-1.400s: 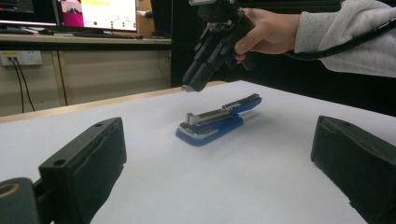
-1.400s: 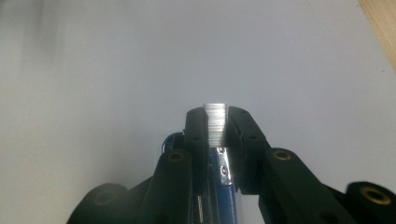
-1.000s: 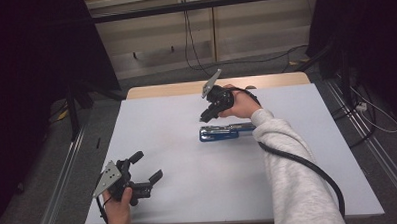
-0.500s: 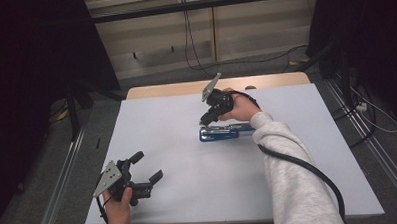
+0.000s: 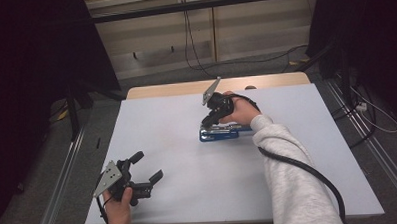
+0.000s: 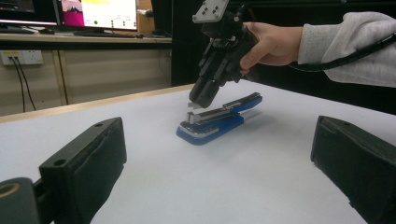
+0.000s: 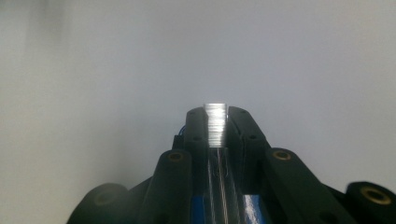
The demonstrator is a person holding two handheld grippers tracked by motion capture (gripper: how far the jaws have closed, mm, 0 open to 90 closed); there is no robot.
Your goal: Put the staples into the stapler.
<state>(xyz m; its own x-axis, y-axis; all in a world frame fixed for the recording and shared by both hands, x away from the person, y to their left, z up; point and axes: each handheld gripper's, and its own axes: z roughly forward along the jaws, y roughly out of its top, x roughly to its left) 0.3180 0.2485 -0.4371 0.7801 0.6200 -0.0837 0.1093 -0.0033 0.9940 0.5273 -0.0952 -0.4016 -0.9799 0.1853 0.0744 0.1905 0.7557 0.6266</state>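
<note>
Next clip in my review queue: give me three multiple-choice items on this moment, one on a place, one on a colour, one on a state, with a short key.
1. Where does the stapler lie?
A. on the white table top, under the right gripper
B. on the floor beside the table
C. beside the left gripper at the near edge

2. What colour is the stapler's body?
A. red
B. blue
C. yellow

3. How do the left gripper's fingers stand?
A. shut on the stapler
B. shut on a cable
C. open with nothing between them

Key: 1 A, the right gripper points down onto the stapler's front end on the table. 2 B, the left gripper view shows a blue base and top. 3 C, the left gripper sits near the table's front left corner, its fingers wide apart over bare table.
</note>
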